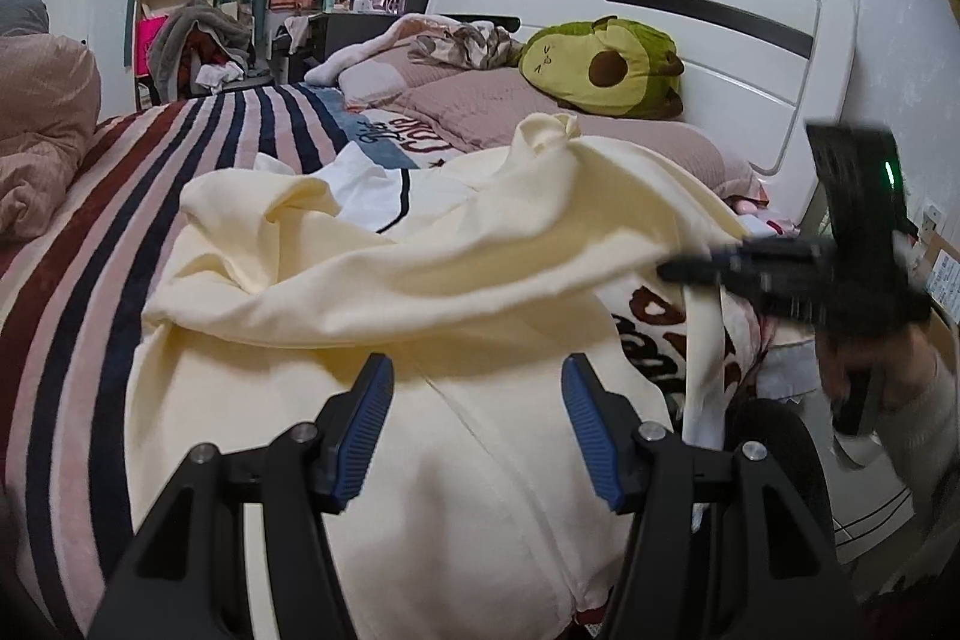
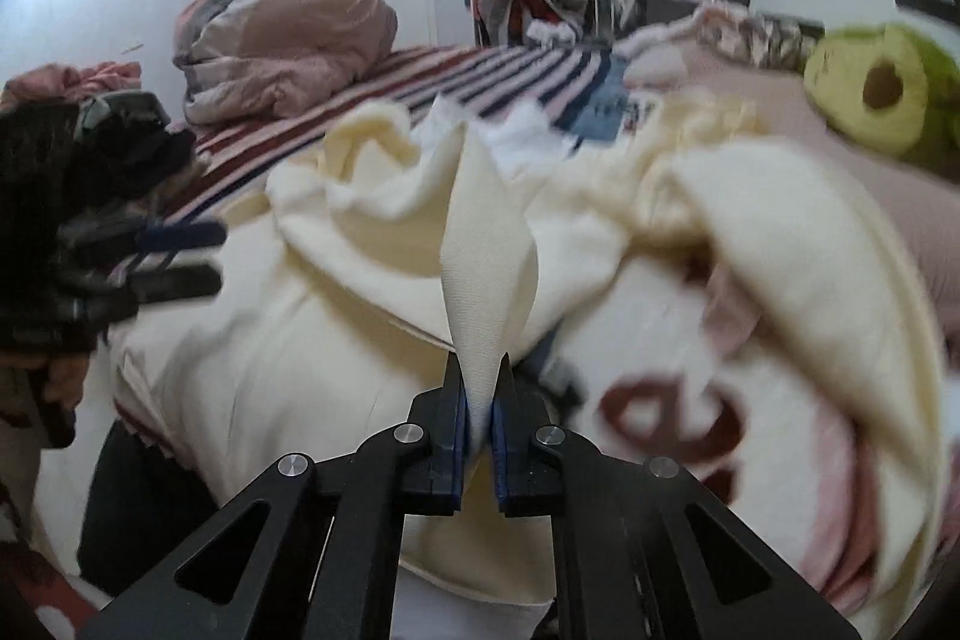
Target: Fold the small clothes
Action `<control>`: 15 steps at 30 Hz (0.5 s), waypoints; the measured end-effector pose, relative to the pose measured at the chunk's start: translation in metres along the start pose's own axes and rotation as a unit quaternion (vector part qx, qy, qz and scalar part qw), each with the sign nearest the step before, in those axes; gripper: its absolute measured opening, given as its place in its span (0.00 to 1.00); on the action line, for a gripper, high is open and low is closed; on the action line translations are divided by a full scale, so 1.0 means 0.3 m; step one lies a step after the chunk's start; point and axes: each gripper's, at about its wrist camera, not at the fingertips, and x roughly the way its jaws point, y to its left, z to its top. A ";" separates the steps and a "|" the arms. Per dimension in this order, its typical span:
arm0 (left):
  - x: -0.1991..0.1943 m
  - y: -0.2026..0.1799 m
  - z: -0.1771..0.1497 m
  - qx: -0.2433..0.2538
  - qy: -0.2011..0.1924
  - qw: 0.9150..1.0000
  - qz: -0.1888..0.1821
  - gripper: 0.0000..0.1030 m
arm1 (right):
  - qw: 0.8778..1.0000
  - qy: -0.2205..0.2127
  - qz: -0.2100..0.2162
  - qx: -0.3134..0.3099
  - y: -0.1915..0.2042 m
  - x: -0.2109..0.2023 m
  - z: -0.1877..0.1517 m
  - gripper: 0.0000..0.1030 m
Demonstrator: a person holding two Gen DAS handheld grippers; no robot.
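Your right gripper [image 2: 478, 400] is clamped on a fold of the cream garment [image 1: 384, 268], though motion blur smears everything beyond it. Your left gripper [image 1: 477, 400] hangs open, empty, just above that garment on the striped bed [image 1: 198, 130]. The blanket's brown lettering [image 2: 672, 418] is half-covered, unreadable.

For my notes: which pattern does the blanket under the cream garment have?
The blanket has stripes of dark red, pink, navy and white; the left wrist view shows it best.
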 end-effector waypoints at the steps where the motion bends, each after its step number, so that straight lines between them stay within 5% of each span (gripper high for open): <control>1: 0.000 0.002 0.004 0.000 -0.002 1.000 -0.001 0.53 | 1.000 -0.002 0.020 0.009 -0.028 -0.002 0.037 0.01; 7: 0.038 0.014 0.019 0.003 0.006 1.000 0.003 0.53 | 0.994 0.052 0.061 0.068 -0.221 0.093 0.086 0.01; 12: 0.119 0.025 0.028 0.000 0.023 1.000 0.006 0.53 | 0.994 0.086 0.016 0.070 -0.325 0.185 0.061 0.04; 15: 0.162 0.028 0.033 -0.004 0.030 1.000 0.002 0.53 | 0.995 0.094 -0.038 0.015 -0.305 0.227 0.055 0.15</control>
